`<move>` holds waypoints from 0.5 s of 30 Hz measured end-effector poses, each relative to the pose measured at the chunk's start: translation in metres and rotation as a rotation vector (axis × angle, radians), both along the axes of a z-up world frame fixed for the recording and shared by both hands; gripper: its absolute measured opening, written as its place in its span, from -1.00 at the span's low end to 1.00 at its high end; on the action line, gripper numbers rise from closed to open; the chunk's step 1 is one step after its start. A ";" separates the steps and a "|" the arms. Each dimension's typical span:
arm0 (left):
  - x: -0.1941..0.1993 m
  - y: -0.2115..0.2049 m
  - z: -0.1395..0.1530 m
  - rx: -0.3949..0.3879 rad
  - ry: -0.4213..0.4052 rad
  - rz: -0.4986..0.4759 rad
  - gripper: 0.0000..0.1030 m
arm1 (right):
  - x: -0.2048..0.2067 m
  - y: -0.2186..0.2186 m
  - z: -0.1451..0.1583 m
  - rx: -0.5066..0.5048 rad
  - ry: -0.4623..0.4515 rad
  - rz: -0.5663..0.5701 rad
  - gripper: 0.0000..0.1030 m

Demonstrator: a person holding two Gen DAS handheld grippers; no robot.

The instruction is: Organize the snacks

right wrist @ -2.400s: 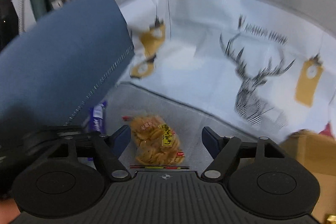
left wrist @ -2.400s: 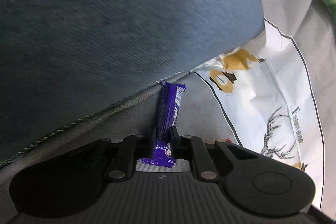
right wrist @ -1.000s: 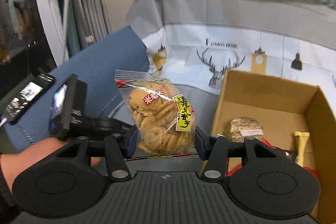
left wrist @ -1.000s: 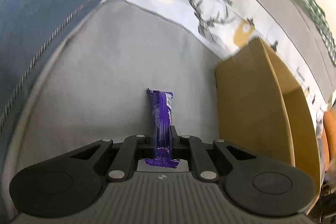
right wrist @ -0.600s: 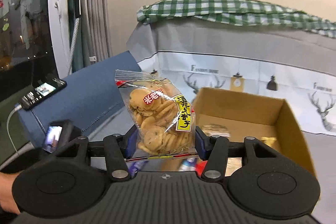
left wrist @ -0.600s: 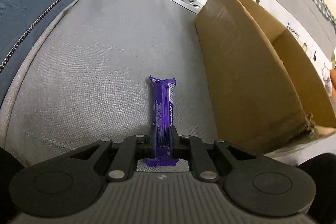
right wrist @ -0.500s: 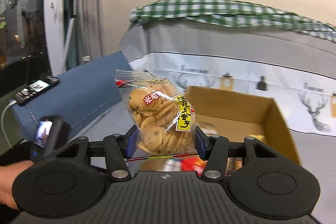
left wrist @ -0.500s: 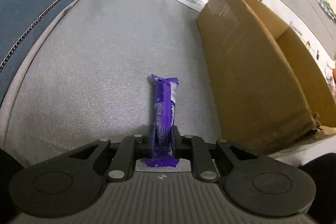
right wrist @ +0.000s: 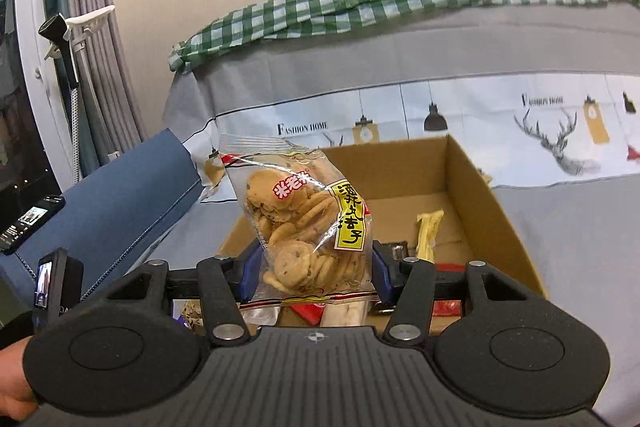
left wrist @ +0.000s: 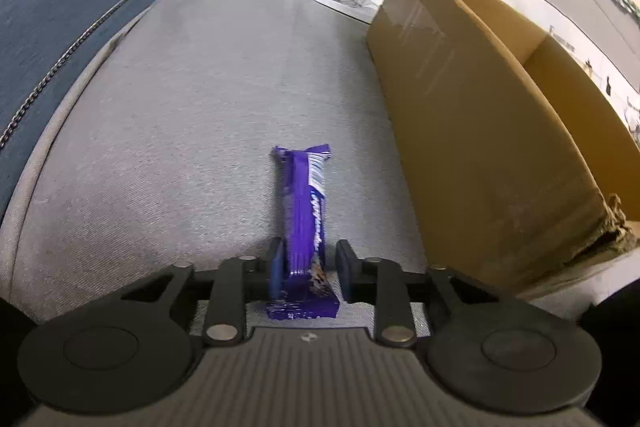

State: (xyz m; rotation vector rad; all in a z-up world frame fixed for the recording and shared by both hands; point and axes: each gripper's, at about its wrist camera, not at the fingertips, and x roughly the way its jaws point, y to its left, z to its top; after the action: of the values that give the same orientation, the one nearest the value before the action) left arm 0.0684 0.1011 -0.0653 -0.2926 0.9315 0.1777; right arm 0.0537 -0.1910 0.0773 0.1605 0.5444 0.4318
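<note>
Snacks under inspection: a purple candy bar (left wrist: 305, 211) and a clear bag of crackers (right wrist: 310, 227).

Landmark — the open cardboard box (left wrist: 480, 131) standing on the grey sofa seat (left wrist: 180, 115).

Left gripper (left wrist: 308, 267): fingers (left wrist: 276, 267) are opening, with the candy bar between them. A gap shows on the bar's right side; on its left the bar lies against the pad. The bar points away from the camera, over the seat to the left of the box and apart from its wall.

Right gripper (right wrist: 312, 277): fingers clamped on the lower half of the cracker bag, which stands upright above the near edge of the box. Inside the box lie other wrapped snacks, among them a pale yellow packet (right wrist: 428, 231).

Behind the box — a deer-print cover (right wrist: 560, 131) and a green checked cloth (right wrist: 360, 7).
</note>
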 end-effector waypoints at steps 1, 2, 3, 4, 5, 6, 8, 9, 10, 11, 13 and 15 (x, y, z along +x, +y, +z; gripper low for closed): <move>0.000 -0.002 0.000 0.005 0.002 -0.009 -0.28 | 0.002 0.000 -0.001 0.008 0.006 0.003 0.08; 0.001 -0.003 0.000 0.009 0.004 -0.014 -0.23 | 0.002 -0.001 -0.002 0.013 0.010 0.003 0.08; 0.002 -0.004 0.001 0.011 0.007 -0.016 -0.22 | 0.003 -0.002 -0.003 0.017 0.013 0.003 0.08; 0.003 -0.004 0.001 0.011 0.011 -0.011 -0.22 | 0.003 -0.002 -0.004 0.022 0.016 0.006 0.08; 0.004 -0.003 0.001 0.013 0.018 0.003 -0.22 | 0.003 -0.002 -0.004 0.026 0.018 0.009 0.08; 0.005 -0.002 0.003 0.016 0.024 0.020 -0.20 | 0.003 -0.002 -0.004 0.030 0.016 0.009 0.08; 0.009 0.002 0.005 0.015 0.037 0.056 -0.18 | 0.003 -0.003 -0.004 0.038 0.012 0.016 0.08; 0.011 0.004 0.005 0.011 0.043 0.064 -0.18 | 0.003 -0.003 -0.004 0.040 0.011 0.020 0.08; 0.014 0.005 0.005 0.013 0.052 0.065 -0.18 | 0.002 -0.003 -0.004 0.040 0.008 0.021 0.08; 0.016 0.007 0.005 0.022 0.057 0.062 -0.18 | 0.002 -0.002 -0.004 0.040 0.006 0.021 0.08; 0.019 0.008 0.005 0.043 0.058 0.057 -0.18 | 0.004 -0.003 -0.004 0.041 0.010 0.028 0.08; 0.021 0.009 0.005 0.060 0.055 0.048 -0.20 | 0.004 -0.002 -0.005 0.039 0.011 0.028 0.08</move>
State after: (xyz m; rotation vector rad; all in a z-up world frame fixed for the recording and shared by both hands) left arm 0.0892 0.1097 -0.0608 -0.2556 0.9720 0.2588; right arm 0.0575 -0.1931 0.0726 0.1933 0.5495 0.4690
